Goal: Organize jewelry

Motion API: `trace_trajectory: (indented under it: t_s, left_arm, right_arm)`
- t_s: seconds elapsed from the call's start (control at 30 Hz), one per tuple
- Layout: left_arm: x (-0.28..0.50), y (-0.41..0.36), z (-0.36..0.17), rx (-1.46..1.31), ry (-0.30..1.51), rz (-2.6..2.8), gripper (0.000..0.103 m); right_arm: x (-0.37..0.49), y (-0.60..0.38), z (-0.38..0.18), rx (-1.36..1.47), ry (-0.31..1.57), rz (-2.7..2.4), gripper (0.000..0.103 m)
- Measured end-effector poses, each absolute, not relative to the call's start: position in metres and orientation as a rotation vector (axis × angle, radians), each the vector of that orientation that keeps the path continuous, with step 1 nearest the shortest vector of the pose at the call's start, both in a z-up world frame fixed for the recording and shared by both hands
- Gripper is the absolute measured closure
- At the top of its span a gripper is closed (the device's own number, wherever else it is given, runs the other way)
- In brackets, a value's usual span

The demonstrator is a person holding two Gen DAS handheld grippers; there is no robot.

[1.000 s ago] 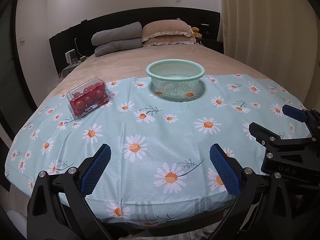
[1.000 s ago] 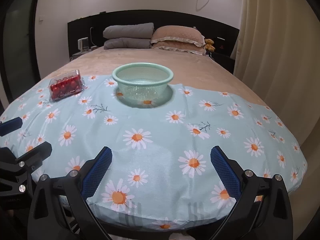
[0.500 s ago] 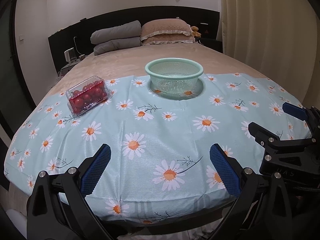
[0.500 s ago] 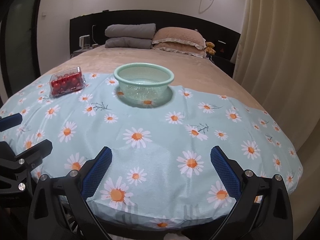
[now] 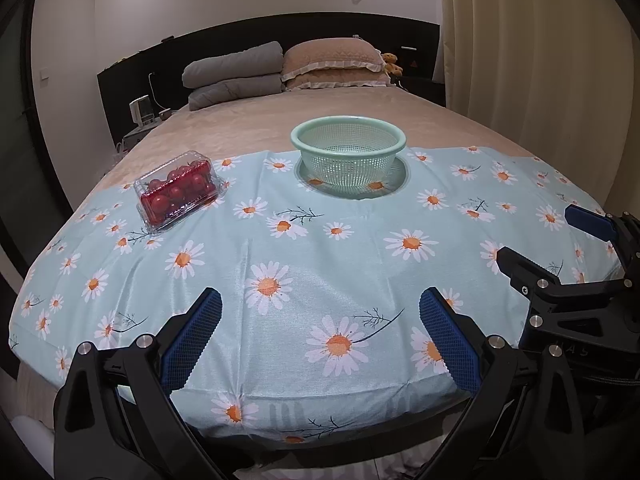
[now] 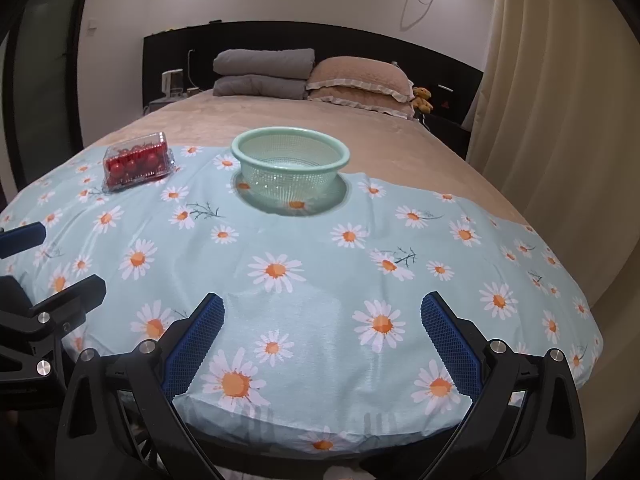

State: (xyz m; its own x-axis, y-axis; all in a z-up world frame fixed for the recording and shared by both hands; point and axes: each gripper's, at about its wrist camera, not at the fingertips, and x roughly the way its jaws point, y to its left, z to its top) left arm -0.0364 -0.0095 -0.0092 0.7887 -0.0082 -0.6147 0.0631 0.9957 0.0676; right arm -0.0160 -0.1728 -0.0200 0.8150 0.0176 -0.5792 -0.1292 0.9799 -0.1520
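A clear plastic box of red round beads or fruits (image 5: 176, 191) lies on the daisy cloth at the far left; it also shows in the right wrist view (image 6: 137, 166). A green mesh basket (image 5: 348, 152) stands empty at the far middle, also in the right wrist view (image 6: 290, 168). My left gripper (image 5: 320, 332) is open and empty above the cloth's near edge. My right gripper (image 6: 322, 332) is open and empty, beside the left one. No jewelry is visible apart from the box's contents.
The light-blue daisy cloth (image 5: 320, 264) covers the foot of a beige bed (image 5: 248, 128). Pillows and folded grey quilts (image 5: 236, 76) lie at the headboard. Curtains (image 6: 560, 100) hang at the right. The right gripper shows at the left view's right edge (image 5: 580, 280).
Both grippers have drifted slightly; the right view has shifted a little to the right and up. Nothing on the cloth has moved, and both jaws stay open.
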Motion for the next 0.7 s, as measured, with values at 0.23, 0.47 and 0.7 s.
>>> trace_trajectory:
  t_s: [0.23,0.47,0.7]
  left_arm:
    - [-0.0379,-0.0073,-0.0091,0.081,0.664,-0.036,0.006]
    - [-0.0383,-0.008,-0.0103,0.08,0.669,-0.039,0.006]
    - [-0.0388,-0.0082,-0.0104,0.081,0.669,-0.041,0.006]
  right_arm:
    - [-0.0178,-0.168,-0.0201,-0.194,0.612,0.094,0.008]
    - [-0.0185,-0.1674,-0.0206,-0.198,0.614,0.094,0.008]
    - [-0.0189,-0.1668,-0.0211,-0.201,0.614,0.094,0.008]
